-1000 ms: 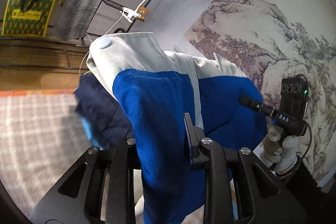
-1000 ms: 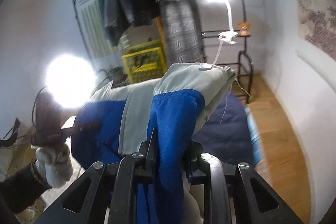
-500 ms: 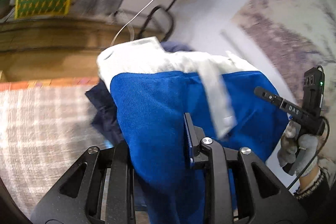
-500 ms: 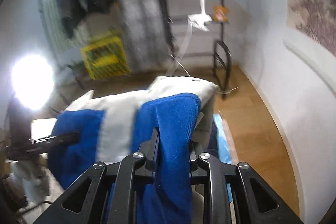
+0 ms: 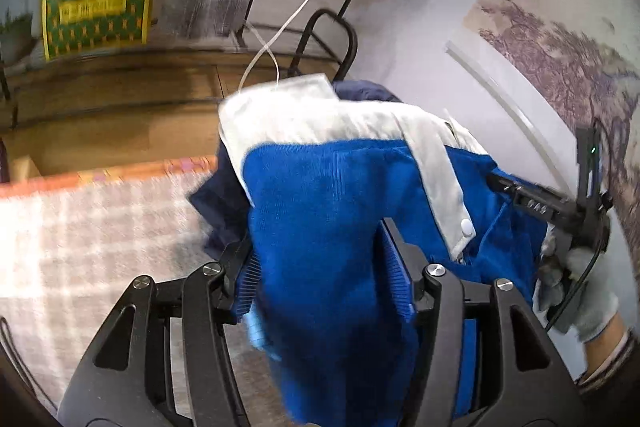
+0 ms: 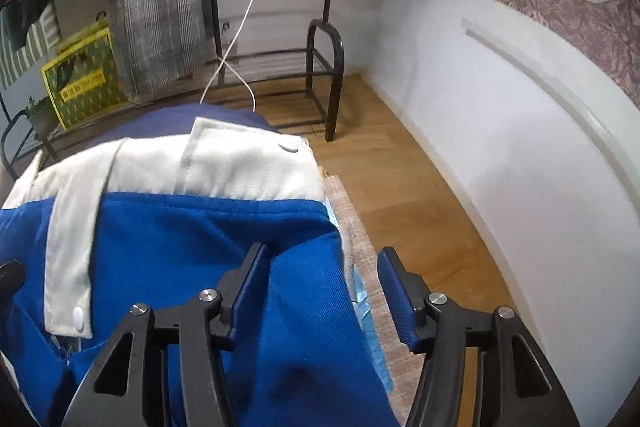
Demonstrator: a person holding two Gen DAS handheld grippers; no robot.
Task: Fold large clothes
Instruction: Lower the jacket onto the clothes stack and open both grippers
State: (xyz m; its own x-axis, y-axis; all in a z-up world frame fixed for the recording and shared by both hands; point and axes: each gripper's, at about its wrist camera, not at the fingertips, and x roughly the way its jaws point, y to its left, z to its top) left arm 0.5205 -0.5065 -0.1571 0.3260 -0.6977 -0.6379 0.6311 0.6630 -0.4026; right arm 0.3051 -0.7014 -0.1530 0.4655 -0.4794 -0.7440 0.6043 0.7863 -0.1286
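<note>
Wooden flooring (image 6: pixel 404 195) borders a plaid-covered bench (image 5: pixel 80 227). At its far corner lies the blue-and-white corduroy jacket (image 5: pixel 328 195). Left gripper (image 5: pixel 320 267) stands wide around a fold; right gripper (image 6: pixel 320 281) wide, fabric against one finger.

1. L wrist cam: looks fwd along fingers, very close to blue/white garment (image 5: pixel 340 195); bkgd blurred, prob. tilted.
2. R wrist cam: same garment (image 6: pixel 200 227), close, facing room corner.
3. Shared: garment, black rack (image 5: pixel 332 39) (image 6: pixel 324 67).
</note>
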